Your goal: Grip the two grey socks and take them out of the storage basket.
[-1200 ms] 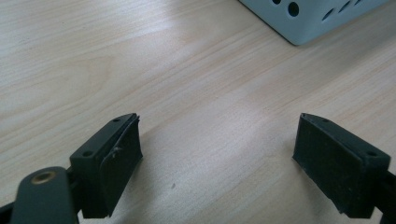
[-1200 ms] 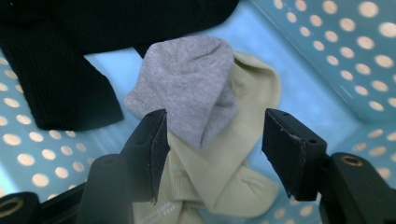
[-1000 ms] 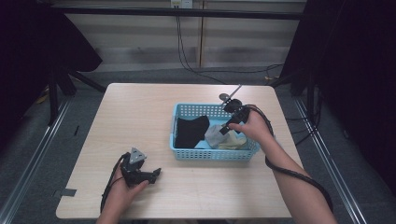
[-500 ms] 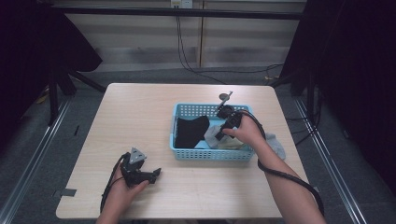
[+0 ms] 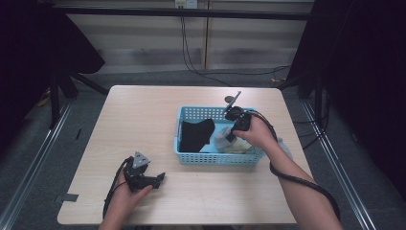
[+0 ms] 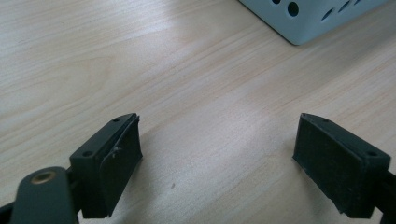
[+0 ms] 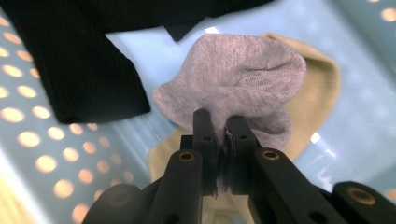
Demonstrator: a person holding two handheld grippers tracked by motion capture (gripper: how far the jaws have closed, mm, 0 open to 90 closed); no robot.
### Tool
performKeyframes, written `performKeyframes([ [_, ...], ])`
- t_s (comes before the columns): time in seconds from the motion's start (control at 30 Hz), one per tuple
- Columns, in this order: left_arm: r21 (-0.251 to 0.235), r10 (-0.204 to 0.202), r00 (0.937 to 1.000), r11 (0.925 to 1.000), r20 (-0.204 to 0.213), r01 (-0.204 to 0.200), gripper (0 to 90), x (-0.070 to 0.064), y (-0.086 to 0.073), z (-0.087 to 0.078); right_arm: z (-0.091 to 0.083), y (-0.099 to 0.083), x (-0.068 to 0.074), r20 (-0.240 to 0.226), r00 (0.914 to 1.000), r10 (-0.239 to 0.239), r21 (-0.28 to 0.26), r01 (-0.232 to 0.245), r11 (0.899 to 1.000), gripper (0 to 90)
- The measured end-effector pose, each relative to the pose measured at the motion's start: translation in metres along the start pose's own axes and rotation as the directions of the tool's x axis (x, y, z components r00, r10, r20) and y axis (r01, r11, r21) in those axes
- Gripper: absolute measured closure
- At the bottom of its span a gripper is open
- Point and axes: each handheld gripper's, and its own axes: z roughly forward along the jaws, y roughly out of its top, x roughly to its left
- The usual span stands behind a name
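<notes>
A light blue perforated basket (image 5: pixel 191 158) sits right of the table's centre. Inside it lie a black cloth (image 5: pixel 195 134), a grey sock (image 5: pixel 224 136) and a beige cloth (image 5: pixel 237 146). My right gripper (image 5: pixel 231 136) reaches down into the basket, shut on the grey sock (image 7: pixel 243 88), which bunches above the beige cloth (image 7: pixel 322 93), with the black cloth (image 7: pixel 79 65) to the left. My left gripper (image 5: pixel 159 178) rests low over the table's front left, open, with bare wood between its jaws (image 6: pixel 217 154); a corner of the basket (image 6: pixel 308 18) shows ahead.
The wooden table (image 5: pixel 143 115) has free room left of and behind the basket. A black cable (image 5: pixel 297 179) trails from the right gripper along the forearm. Dark stands and floor rails flank the table on both sides.
The right hand has shifted a little left and lower inside the basket with the grey sock. The left gripper has stayed where it was.
</notes>
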Motion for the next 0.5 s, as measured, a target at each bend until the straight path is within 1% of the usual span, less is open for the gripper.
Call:
performKeyframes([
  [0.03, 0.000, 0.000, 1.0000, 1.0000, 0.001, 0.000, 14.3, 0.000, 0.000, 0.000, -0.004, 0.000, 0.000, 0.003, 1.0000, 0.008, -0.003, -0.008, 1.000, 85.2],
  [0.07, 0.000, 0.001, 1.0000, 1.0000, 0.000, -0.001, 14.3, 0.000, 0.000, 0.000, -0.008, -0.001, -0.001, 0.009, 1.0000, 0.005, -0.004, -0.005, 1.000, 85.2],
  [0.17, 0.000, 0.001, 1.0000, 1.0000, 0.000, -0.001, 14.3, 0.000, 0.000, 0.000, -0.019, -0.004, -0.003, 0.008, 0.9998, 0.016, -0.015, -0.015, 1.000, 85.2],
  [0.4, 0.000, 0.003, 1.0000, 1.0000, -0.001, -0.003, 14.3, 0.000, 0.000, 0.000, -0.037, -0.010, -0.006, 0.016, 0.9997, 0.021, -0.015, -0.021, 1.000, 85.1],
  [0.43, 0.000, 0.003, 1.0000, 1.0000, -0.001, -0.003, 14.3, 0.000, 0.000, 0.000, -0.039, -0.011, -0.006, 0.011, 0.9998, 0.014, -0.024, -0.014, 1.000, 85.1],
  [0.5, 0.001, 0.003, 1.0000, 1.0000, -0.001, -0.003, 14.3, 0.000, 0.000, 0.000, -0.045, -0.012, -0.006, 0.014, 0.9997, 0.022, -0.023, -0.022, 0.999, 85.1],
])
